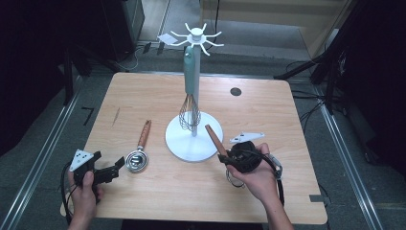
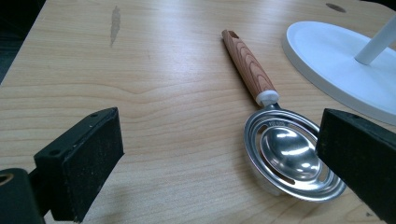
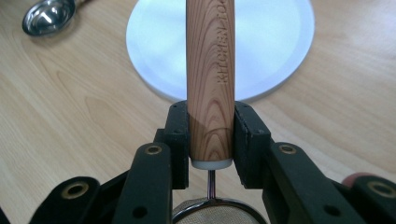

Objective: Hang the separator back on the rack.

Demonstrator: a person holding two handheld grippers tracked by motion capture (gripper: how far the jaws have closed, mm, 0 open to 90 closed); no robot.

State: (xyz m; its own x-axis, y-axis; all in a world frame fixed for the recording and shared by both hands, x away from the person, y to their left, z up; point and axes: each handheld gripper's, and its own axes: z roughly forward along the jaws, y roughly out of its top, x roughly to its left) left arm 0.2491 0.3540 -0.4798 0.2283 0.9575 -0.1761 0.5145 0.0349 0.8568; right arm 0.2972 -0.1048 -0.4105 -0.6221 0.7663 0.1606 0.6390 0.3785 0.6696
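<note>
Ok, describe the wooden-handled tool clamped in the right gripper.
The wooden-handled strainer has a round, grained handle with stamped lettering, a white collar and a thin metal stem down to a mesh bowl's rim. The right gripper is shut on the handle just above the collar. The handle tilts up toward the white round stand base.

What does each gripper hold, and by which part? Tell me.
Right gripper: strainer, clamped by its wooden handle near the collar. Left gripper: nothing, jaws open.
</note>
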